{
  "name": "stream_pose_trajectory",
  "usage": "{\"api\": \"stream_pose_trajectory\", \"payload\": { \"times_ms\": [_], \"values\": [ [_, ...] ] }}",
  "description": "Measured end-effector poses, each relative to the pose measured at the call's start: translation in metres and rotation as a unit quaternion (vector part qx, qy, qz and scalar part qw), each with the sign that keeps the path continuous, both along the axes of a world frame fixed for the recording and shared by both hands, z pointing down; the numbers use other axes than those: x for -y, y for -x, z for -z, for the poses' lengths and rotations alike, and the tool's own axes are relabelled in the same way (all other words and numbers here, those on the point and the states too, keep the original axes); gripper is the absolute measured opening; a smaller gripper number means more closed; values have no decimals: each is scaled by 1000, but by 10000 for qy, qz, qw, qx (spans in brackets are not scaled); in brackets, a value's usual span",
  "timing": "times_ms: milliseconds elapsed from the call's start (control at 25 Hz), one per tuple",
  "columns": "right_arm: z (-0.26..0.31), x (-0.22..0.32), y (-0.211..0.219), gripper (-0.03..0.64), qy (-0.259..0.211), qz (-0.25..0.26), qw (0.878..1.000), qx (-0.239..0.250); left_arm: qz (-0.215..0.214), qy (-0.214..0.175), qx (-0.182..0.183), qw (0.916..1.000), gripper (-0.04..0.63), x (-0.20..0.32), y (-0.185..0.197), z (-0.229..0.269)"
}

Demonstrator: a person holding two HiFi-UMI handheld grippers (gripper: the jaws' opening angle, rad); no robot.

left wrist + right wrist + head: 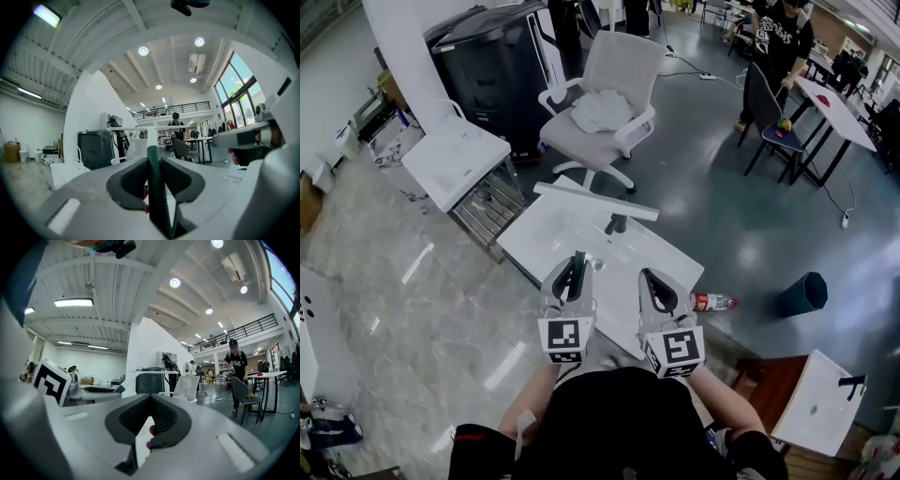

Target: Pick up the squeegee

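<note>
Nearest the head camera, the person's dark-clad torso fills the lower edge, with both arms reaching forward to the two marker cubes. Left claw (573, 274): closed on the dark green handle of the squeegee (595, 201), which runs straight out between the two pads. The left gripper view shows the pads pressing the handle from either side. The squeegee's long white blade lies crosswise at the far end of the handle, over the far part of the white bench (546, 246). Right claw (657, 292): just beside the left one and apart from the squeegee. Its jaws are drawn together so that the tips meet, and they hold nothing. On the grey floor to the right of the bench lies a plastic bottle (713, 302) with a red label, and further right stands a teal bin (804, 293). Beyond the bench stands a white office chair (605, 103).
</note>
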State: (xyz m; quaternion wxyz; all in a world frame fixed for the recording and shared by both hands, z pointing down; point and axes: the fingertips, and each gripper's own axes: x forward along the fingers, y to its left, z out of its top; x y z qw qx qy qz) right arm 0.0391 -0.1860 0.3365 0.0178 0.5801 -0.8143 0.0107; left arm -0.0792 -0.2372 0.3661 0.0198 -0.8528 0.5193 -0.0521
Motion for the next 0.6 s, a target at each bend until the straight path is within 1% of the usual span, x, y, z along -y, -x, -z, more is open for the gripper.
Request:
{"api": "stream_pose_trajectory", "payload": {
  "times_ms": [200,320,480,600],
  "values": [
    [21,0,-7,3,-219,-63,9997,-24,-29,-202,-121,9997,106,-1,1,19],
    [30,1,-13,3,-333,-122,9994,-21,-31,-314,-125,9994,106,-2,0,28],
    [36,0,-18,2,-418,-152,9990,-1,-35,-351,-316,9989,106,-2,-2,39],
    [42,-1,-18,2,-470,-129,9988,16,-31,-408,-350,9986,106,-3,-3,46]
  ]
}}
